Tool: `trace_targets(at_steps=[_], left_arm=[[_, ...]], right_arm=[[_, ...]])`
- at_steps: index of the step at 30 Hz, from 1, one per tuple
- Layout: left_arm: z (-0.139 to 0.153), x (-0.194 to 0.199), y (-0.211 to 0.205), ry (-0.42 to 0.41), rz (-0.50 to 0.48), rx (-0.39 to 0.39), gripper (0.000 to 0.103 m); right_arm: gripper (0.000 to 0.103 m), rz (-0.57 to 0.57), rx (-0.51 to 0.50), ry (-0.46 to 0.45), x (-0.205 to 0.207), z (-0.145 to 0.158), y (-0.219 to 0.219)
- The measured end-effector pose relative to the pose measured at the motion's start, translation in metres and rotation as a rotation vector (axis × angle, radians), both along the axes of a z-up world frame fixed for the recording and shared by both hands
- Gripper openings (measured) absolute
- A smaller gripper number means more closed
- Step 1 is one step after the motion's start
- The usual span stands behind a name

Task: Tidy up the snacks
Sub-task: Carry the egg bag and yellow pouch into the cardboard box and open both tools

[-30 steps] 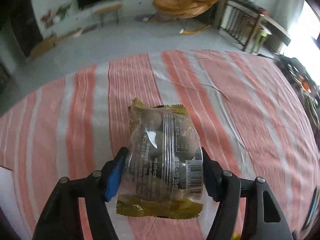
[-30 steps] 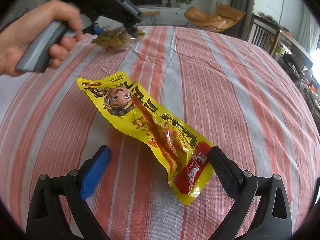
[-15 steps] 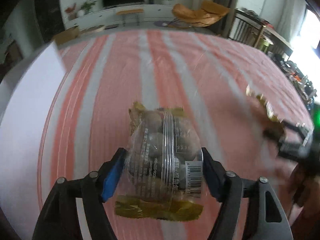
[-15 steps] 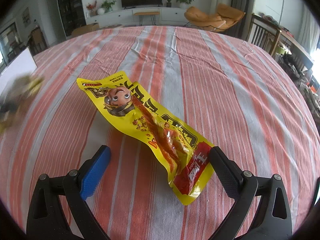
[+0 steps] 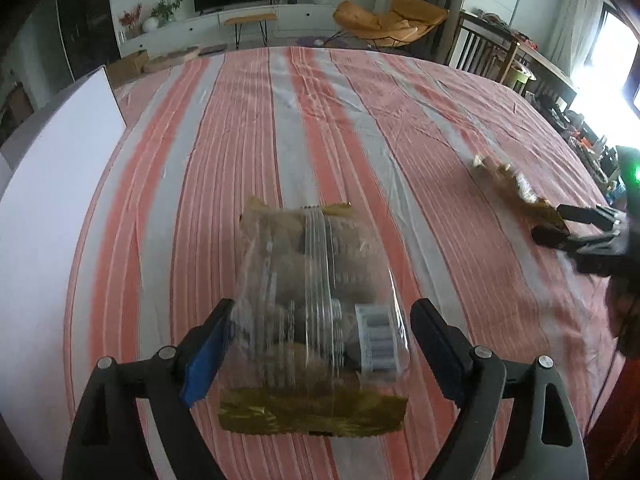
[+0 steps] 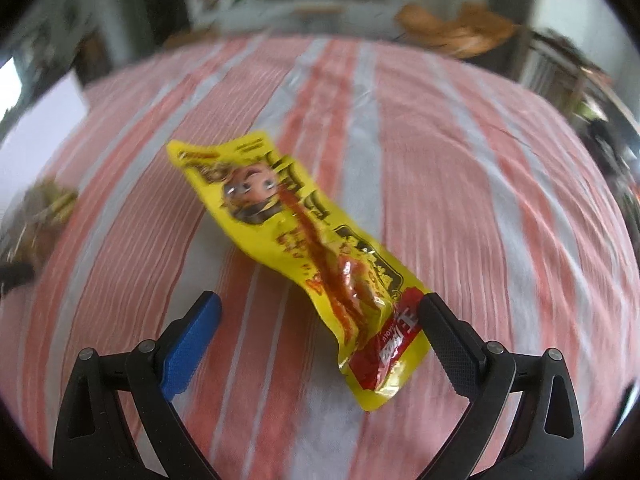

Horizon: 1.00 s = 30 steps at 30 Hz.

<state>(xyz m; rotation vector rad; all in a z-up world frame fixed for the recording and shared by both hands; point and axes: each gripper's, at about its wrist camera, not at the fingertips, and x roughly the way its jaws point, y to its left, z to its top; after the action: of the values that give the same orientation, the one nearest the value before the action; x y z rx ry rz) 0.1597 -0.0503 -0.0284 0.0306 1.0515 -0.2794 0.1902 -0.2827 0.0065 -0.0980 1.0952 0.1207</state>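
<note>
Releasing step, by the look of it: left gripper [image 5: 320, 344] opening around the clear, gold-edged plastic bag of brown round snacks [image 5: 316, 320], pads apparently just off its sides, though blur left contact uncertain. Bag down on the red-and-white striped tablecloth [image 5: 248, 128], near the white board [image 5: 52, 184], long axis running away from the camera, gold seal nearest. Next: backing out without dragging it. Right gripper [image 6: 320, 328] spread wide about the near red end of the long yellow snack packet [image 6: 304, 240], slanting up-left, needing a squarer pinch.
</note>
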Motion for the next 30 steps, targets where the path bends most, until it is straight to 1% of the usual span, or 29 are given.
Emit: trace_targets(at_steps=[3,4,5,6,8,9,10,11,12,14,15,16,18,19,21,23,25,27,28,30], left_arm=[[-0.002,0.01,-0.002,0.03,-0.004,-0.013,0.087],[-0.003,0.014,-0.002,0.033,-0.007,-0.011,0.086],[-0.002,0.014,-0.003,0.031,-0.01,-0.009,0.083],[-0.001,0.014,-0.003,0.021,-0.011,-0.005,0.073],[0.004,0.012,0.003,0.002,-0.027,-0.024,0.071],[0.007,0.009,0.007,0.001,-0.032,-0.04,0.07],[0.011,0.004,0.012,-0.002,-0.039,-0.059,0.07],[0.014,0.0,0.017,-0.006,-0.045,-0.076,0.069],[0.02,-0.008,0.024,-0.009,-0.048,-0.099,0.069],[0.034,-0.02,0.038,-0.018,-0.051,-0.159,0.069],[0.043,-0.027,0.045,-0.03,-0.053,-0.197,0.069],[0.05,-0.029,0.051,-0.038,-0.051,-0.22,0.069],[0.074,-0.041,0.072,-0.072,-0.022,-0.29,0.069],[0.082,-0.044,0.08,-0.083,-0.014,-0.308,0.069],[0.106,-0.053,0.105,-0.129,0.016,-0.337,0.069],[0.131,-0.062,0.137,-0.189,0.059,-0.324,0.07],[0.152,-0.07,0.178,-0.237,0.127,-0.279,0.07],[0.16,-0.075,0.212,-0.258,0.192,-0.234,0.07],[0.161,-0.079,0.239,-0.26,0.254,-0.198,0.07],[0.158,-0.087,0.273,-0.249,0.341,-0.165,0.071]], right_arm=[[0.099,0.032,0.084,0.065,0.017,0.022,-0.006],[0.099,0.041,0.076,0.088,0.024,0.024,-0.004],[0.099,0.059,0.042,0.116,0.034,0.025,0.001],[0.099,0.079,0.007,0.145,0.041,0.021,0.006],[0.097,0.115,-0.04,0.199,0.052,0.008,0.017],[0.075,0.128,-0.058,0.214,0.053,0.003,0.02],[0.065,0.134,-0.073,0.235,0.053,0.0,0.021],[0.028,0.104,-0.035,0.226,0.052,0.005,0.018],[0.024,0.064,-0.024,0.232,0.052,0.011,0.014],[0.02,0.006,-0.009,0.237,0.047,0.017,0.006],[0.02,-0.016,0.024,0.228,0.043,0.022,0.001],[0.02,-0.033,0.077,0.223,0.04,0.026,-0.002],[0.02,-0.067,0.248,0.199,0.032,0.042,-0.005],[0.02,-0.071,0.298,0.19,0.03,0.049,-0.003],[0.02,-0.048,0.443,0.164,0.029,0.07,0.02],[0.02,0.011,0.567,0.147,0.03,0.094,0.053],[0.02,0.113,0.668,0.132,0.031,0.12,0.107],[0.02,0.21,0.745,0.136,0.03,0.141,0.162],[0.02,0.25,0.78,0.146,0.028,0.148,0.187],[0.02,0.34,0.853,0.187,0.023,0.158,0.25]])
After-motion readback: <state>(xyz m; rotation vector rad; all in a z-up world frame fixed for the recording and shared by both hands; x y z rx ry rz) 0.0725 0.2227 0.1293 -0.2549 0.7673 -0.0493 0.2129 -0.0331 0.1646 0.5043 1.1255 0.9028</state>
